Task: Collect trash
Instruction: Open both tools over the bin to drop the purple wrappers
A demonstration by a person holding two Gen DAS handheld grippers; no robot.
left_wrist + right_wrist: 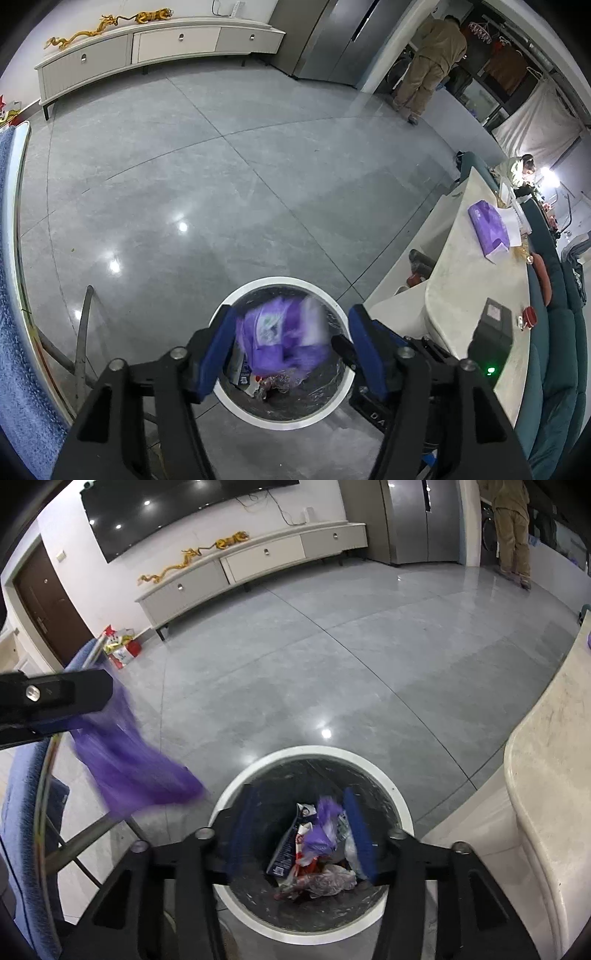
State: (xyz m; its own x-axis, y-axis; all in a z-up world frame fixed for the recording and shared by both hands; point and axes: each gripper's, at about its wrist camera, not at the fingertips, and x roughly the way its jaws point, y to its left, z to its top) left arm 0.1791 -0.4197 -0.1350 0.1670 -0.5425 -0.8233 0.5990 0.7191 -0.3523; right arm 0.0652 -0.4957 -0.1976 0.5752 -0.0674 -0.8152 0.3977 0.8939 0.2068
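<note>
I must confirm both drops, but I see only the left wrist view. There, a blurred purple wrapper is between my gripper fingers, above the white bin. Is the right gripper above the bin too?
Observer: Yes. The right gripper is open over the bin, pointing down into it.
Operator: Does it hold something?
Observer: No pad presses on anything. A small purple scrap, blurred, is between its fingers, close to the right one.
Operator: How does my wrapper look from there?
Observer: The purple wrapper trails below the left gripper and appears left of the rim. I cannot judge the depth.
</note>
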